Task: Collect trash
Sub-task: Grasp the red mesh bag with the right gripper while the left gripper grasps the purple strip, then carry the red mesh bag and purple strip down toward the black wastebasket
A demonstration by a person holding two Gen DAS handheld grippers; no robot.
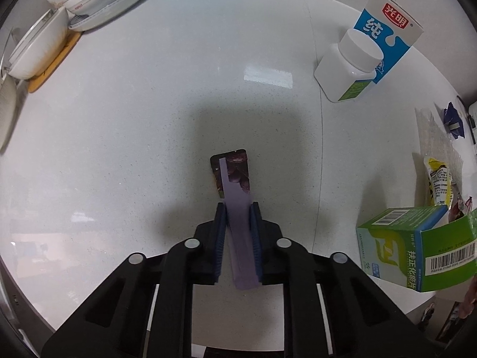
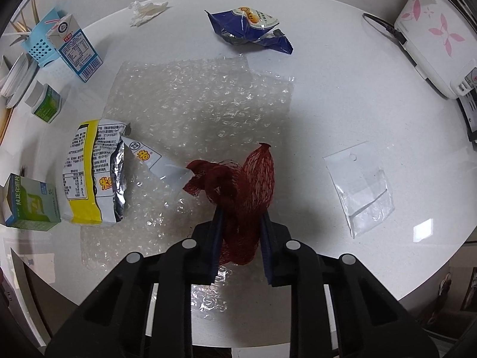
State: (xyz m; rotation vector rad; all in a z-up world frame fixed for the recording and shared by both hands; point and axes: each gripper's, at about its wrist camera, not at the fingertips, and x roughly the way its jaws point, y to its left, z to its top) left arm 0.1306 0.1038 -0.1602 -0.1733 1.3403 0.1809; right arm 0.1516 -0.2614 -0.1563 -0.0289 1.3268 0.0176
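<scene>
White speckled counter (image 1: 149, 113) fills both views, with bowls (image 1: 38, 47) stacked at its far left and a milk carton (image 1: 387, 32) standing behind a white bottle (image 1: 348, 65) at the far right. Above it, the left tool (image 1: 237, 208) is clamped on a purple wrapper (image 1: 237, 197) that sticks out past its tips. The right tool (image 2: 241, 214) grips a bunched red mesh bag (image 2: 241, 185) over a sheet of bubble wrap (image 2: 202, 104), with a yellow snack bag (image 2: 92, 173) to the left, a blue snack bag (image 2: 247, 26) farther off, and a clear plastic sleeve (image 2: 360, 185) to the right.

purple wrapper strip (image 1: 238, 208): clamped lengthwise between jaws, above counter | red mesh net (image 2: 241, 197): bunched, gripped, over bubble wrap (image 2: 202, 104)
</scene>
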